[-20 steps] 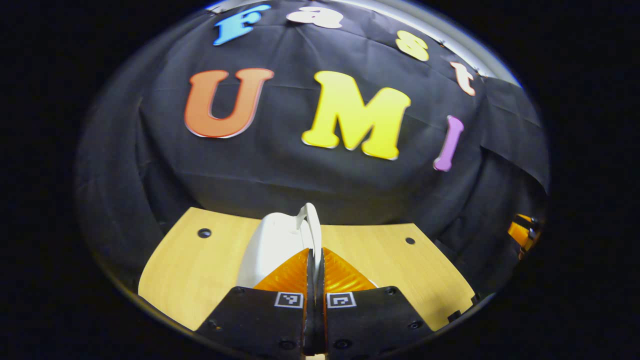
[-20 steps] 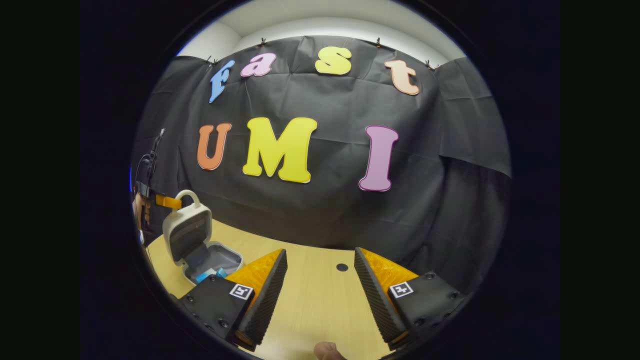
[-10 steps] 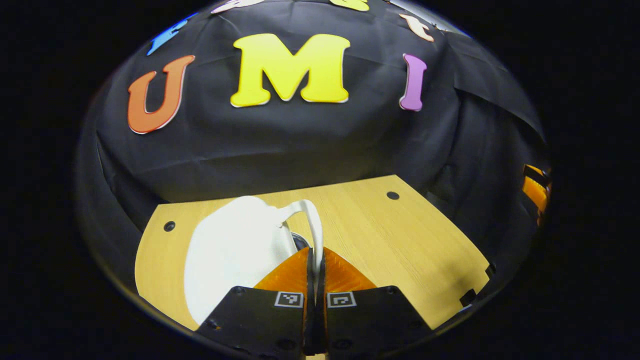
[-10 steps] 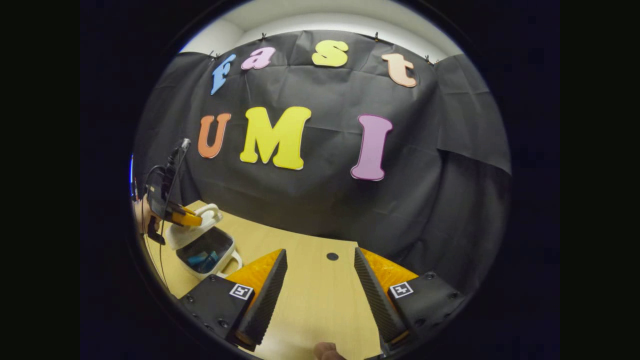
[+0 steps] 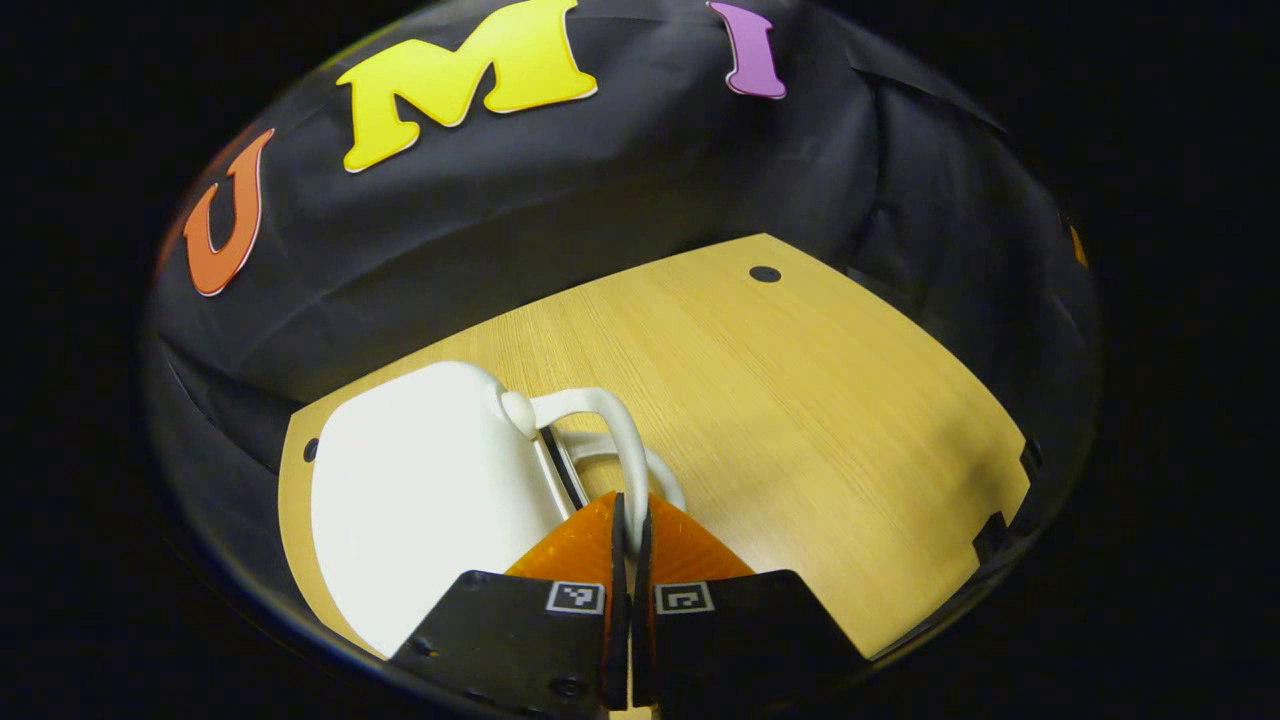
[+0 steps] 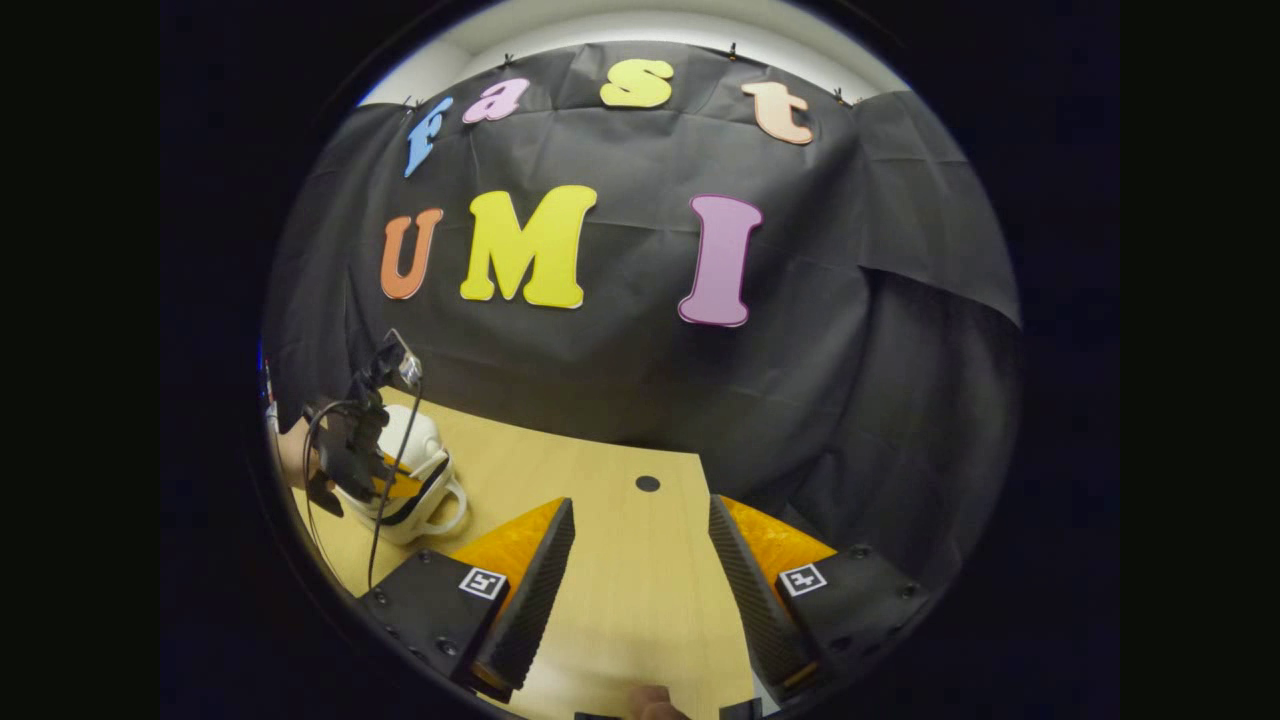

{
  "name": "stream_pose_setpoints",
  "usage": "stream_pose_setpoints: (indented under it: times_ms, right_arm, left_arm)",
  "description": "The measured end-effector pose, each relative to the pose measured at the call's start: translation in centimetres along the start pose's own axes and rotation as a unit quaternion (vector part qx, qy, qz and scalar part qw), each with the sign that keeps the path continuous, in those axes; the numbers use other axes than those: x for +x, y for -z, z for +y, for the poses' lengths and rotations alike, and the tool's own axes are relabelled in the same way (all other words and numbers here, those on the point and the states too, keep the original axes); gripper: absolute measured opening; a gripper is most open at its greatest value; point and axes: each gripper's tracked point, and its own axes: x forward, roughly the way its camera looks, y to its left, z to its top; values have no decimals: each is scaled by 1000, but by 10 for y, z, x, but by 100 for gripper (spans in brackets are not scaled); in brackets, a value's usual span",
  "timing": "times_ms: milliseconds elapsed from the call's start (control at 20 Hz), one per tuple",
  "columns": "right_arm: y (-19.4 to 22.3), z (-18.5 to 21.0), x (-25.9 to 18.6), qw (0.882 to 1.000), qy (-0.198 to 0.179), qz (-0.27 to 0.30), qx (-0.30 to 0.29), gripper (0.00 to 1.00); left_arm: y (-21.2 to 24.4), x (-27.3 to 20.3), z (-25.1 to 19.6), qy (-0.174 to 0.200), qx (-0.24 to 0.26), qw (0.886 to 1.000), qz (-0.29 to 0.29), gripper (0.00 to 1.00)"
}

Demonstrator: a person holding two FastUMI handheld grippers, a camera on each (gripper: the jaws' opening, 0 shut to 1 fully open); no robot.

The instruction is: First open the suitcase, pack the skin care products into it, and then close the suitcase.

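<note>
A small white hard-shell suitcase (image 5: pixel 420 480) lies on the wooden table (image 5: pixel 800 400). Its lid is tilted down over the base, with a narrow dark gap along the front. My left gripper (image 5: pixel 627 505) is shut on the lid's white loop handle (image 5: pixel 625 440); the base's handle (image 5: pixel 668 478) sits just beneath it. In the right gripper view the suitcase (image 6: pixel 420 500) is at the far left, with the left gripper (image 6: pixel 395 487) and a hand (image 6: pixel 290 455) over it. My right gripper (image 6: pixel 640 503) hovers open above the table, holding nothing. The suitcase's inside is hidden.
The table has small round holes (image 5: pixel 765 273) (image 6: pixel 648 483) near its back edge. Black cloth hangs close behind it. Notches (image 5: pixel 990 525) mark the table's right edge. A thumb tip (image 6: pixel 655 705) shows at the bottom of the right gripper view.
The left gripper has swung the lid down by its handle from upright to almost onto the base, hiding the blue items inside. The right gripper has stayed open, drifting slightly.
</note>
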Motion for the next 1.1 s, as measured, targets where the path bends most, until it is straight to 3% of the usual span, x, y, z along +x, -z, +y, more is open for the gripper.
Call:
stream_pose_setpoints:
  times_ms: [150,200,250,350,500,550,750,950,1100]
  right_arm:
    - [-1,6,2,1000,4,5,1,81]
    - [-4,11,4,1000,5,5,2,80]
    - [-4,15,3,1000,5,4,4,80]
    - [-14,27,8,1000,4,0,5,80]
    - [-33,46,15,1000,-1,-9,10,80]
    - [-41,54,18,1000,-2,-14,11,79]
    - [-73,87,26,999,-10,-38,12,80]
    - [-100,121,24,998,-17,-60,12,80]
    - [-119,145,22,997,-23,-76,16,80]
  left_arm:
    - [-5,-2,-9,18,-13,1000,-2,22]
    - [-12,-8,-12,27,-24,999,-20,24]
    - [-21,-16,-13,32,-32,998,-36,33]
    - [-40,-35,-11,22,-34,997,-68,64]
    - [-77,-83,10,-7,-44,990,-137,86]
    - [-89,-103,20,-19,-52,985,-160,100]
    - [-121,-172,73,-133,-73,962,-227,99]
    - [-131,-228,111,-164,-125,933,-293,99]
    - [-129,-253,128,-170,-161,919,-317,99]
